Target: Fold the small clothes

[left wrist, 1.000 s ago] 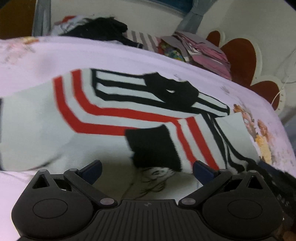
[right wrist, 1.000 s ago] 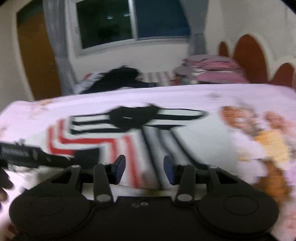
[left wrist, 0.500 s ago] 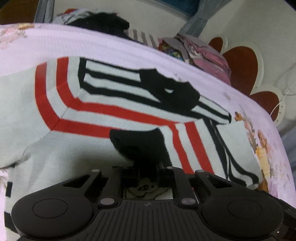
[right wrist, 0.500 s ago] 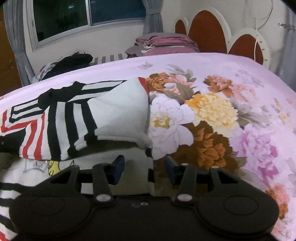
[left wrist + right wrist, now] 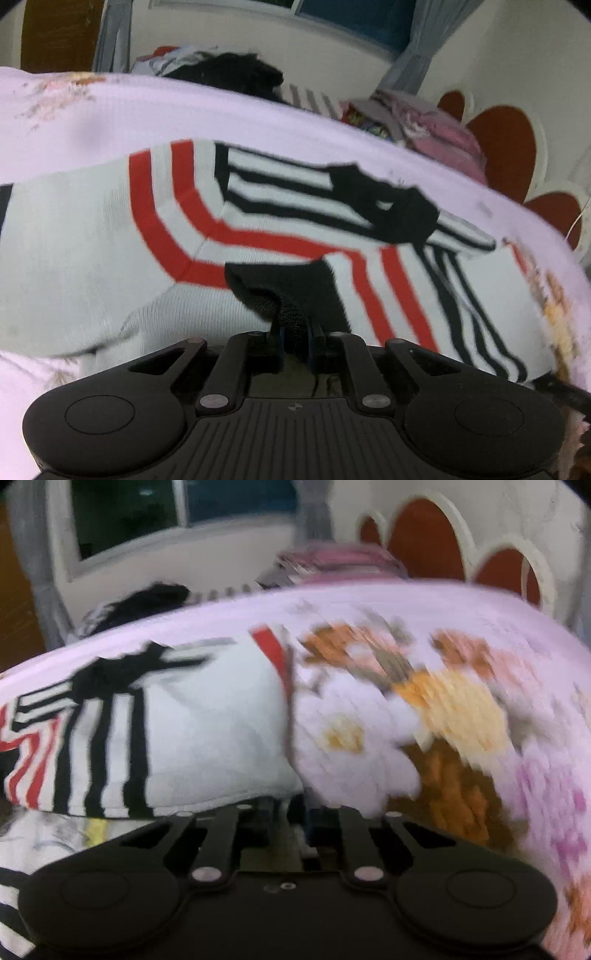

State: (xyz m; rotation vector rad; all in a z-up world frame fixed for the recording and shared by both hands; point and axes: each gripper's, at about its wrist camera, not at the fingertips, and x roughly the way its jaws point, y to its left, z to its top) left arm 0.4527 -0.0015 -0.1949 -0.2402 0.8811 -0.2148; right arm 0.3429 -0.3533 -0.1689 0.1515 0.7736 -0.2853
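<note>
Two grippers clamped on the near edge of the sweater

Both grippers had bitten into the same garment, a small white sweater (image 5: pixel 92 236) with red and black stripes, spread on the floral bedspread (image 5: pixel 461 635) of a bed. It lay ahead of both hands, its long axis running side to side across their line of reach, sleeves already folded in over the body. The left gripper (image 5: pixel 297 341) was pinched together on a black cuff (image 5: pixel 291 284) at the near edge, the knit bunched up between its fingers. The right gripper (image 5: pixel 295 829) had just drawn its jaws together on the white cloth at the sweater's right near corner, where a thin fold showed between them; blur hid the finer detail. With each hand holding one near point, the coming move probably called for lifting that edge and carrying it away, over the far part by the black collar (image 5: pixel 391 210).
</note>
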